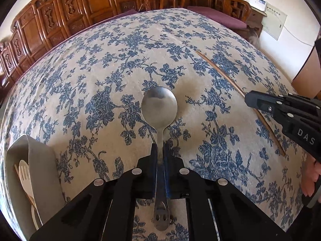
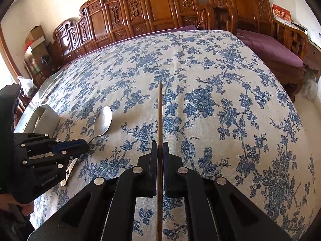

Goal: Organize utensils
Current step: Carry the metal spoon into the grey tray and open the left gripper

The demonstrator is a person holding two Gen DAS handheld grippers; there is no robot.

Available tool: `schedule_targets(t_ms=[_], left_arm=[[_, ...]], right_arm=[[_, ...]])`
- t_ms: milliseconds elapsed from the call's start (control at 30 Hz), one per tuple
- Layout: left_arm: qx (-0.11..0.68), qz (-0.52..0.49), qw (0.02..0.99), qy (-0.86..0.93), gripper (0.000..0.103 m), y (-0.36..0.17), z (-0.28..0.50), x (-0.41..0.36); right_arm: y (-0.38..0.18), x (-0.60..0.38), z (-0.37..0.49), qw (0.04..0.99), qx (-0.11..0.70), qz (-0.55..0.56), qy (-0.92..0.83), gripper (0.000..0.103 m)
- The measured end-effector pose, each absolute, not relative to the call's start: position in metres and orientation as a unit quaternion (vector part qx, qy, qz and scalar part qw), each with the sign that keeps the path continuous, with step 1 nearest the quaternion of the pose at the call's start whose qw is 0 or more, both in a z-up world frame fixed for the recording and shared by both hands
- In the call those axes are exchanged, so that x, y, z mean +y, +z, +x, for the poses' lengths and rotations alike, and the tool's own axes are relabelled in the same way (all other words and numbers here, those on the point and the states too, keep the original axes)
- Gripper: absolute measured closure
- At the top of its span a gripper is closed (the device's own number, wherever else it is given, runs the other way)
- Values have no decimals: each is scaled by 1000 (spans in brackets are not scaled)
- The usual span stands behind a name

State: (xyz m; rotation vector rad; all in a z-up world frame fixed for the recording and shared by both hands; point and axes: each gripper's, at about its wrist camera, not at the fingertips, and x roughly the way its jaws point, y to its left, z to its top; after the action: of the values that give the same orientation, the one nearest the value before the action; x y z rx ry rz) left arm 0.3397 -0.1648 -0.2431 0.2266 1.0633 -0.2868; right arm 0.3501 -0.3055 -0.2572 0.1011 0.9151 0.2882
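The left claw (image 1: pixel 160 150) is pressed together on the handle of a metal spoon (image 1: pixel 159 108), bowl pointing to 12 o'clock on the floral cloth (image 1: pixel 100 70). The right claw (image 2: pixel 159 148) pinches a wooden chopstick (image 2: pixel 159 110) that also runs toward 12 o'clock. The left wrist view alone shows a grey holder (image 1: pixel 18 180) at 8 o'clock with a pale slotted spatula (image 1: pixel 25 177) inside, and fingers (image 1: pixel 310 182) at 4 o'clock. The right wrist view alone shows cardboard boxes (image 2: pixel 36 38) at 10 o'clock.
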Motion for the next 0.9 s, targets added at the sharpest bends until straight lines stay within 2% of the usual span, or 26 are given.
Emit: schedule_targets(t_ms=[400, 900], left_arm=[[485, 105, 856, -145, 98, -224, 314, -159], [442, 96, 882, -130, 98, -163, 280, -123]], right_arm=[[-250, -292, 341, 888, 437, 29, 139, 97], [-222, -250, 320, 892, 413, 12, 181, 97]])
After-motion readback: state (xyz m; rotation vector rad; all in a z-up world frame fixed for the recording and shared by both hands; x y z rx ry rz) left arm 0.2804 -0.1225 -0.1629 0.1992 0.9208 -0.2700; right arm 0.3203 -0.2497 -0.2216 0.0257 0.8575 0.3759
